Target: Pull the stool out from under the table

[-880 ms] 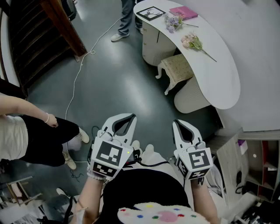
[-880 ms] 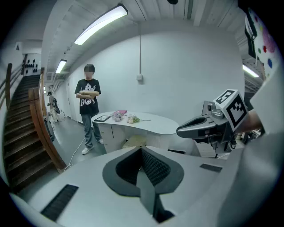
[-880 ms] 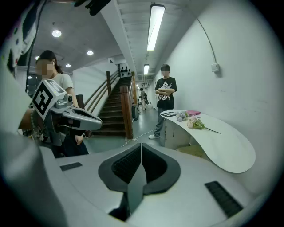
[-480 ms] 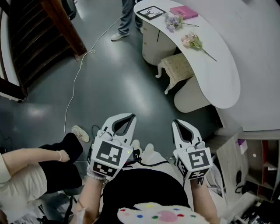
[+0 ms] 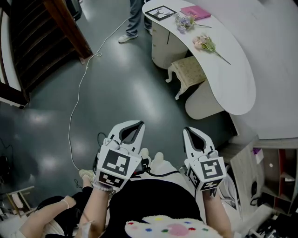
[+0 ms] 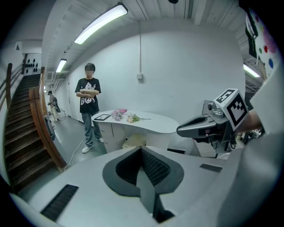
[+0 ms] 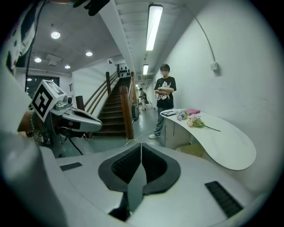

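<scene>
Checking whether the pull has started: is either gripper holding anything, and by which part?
Nothing is held. Both the left gripper and right gripper are shut and empty, far from the stool.

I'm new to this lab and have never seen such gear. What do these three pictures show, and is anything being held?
There is no robot here: a person holds a pair of hand-held tongs in each hand. The head view comes from a camera on their head, looking down at the left tongs and right tongs. The two gripper views come from cameras riding on each pair, looking along its jaws. Both pairs are shut and empty. Ahead is a curved white table carrying flowers, a pink book and a framed picture. The stool sits partly under it, untouched. A bystander stands at the far end.
</scene>
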`<state>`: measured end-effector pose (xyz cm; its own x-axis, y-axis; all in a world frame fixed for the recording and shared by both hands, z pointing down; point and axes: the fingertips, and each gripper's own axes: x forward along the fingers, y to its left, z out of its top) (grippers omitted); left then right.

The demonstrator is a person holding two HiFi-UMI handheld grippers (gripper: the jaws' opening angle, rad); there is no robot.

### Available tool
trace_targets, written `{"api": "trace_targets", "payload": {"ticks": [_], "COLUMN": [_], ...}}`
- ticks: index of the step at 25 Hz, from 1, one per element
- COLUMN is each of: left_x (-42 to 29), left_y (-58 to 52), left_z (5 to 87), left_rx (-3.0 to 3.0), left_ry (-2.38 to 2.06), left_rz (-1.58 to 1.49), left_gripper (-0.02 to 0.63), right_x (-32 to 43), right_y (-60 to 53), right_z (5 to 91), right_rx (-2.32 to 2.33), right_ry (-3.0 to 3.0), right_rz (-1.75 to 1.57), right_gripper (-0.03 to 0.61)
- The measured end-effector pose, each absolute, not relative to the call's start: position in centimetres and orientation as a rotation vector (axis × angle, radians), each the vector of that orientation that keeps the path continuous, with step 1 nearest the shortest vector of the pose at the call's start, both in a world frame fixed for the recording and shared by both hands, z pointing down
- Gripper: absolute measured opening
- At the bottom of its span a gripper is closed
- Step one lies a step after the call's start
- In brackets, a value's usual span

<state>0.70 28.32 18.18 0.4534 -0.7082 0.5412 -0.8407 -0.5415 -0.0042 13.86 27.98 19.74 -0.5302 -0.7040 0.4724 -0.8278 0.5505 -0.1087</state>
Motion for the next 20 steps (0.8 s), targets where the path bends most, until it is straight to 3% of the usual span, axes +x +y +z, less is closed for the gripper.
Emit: {"api": "trace_targets", "payload": {"ticks": [20], "left_x": [3.0], "left_y": [27.7], "left_z": [18.2], "left_rx": [2.391], "left_ry": [-1.430], "left_rz": [0.737], "left_gripper": [0.015], "right_x": [17.0], "right_y": [26.7], "right_z": [20.2], "right_rx": [1.206], "right_ry": [-2.476], "right_rz": [0.456], "right_gripper": [0.037]}}
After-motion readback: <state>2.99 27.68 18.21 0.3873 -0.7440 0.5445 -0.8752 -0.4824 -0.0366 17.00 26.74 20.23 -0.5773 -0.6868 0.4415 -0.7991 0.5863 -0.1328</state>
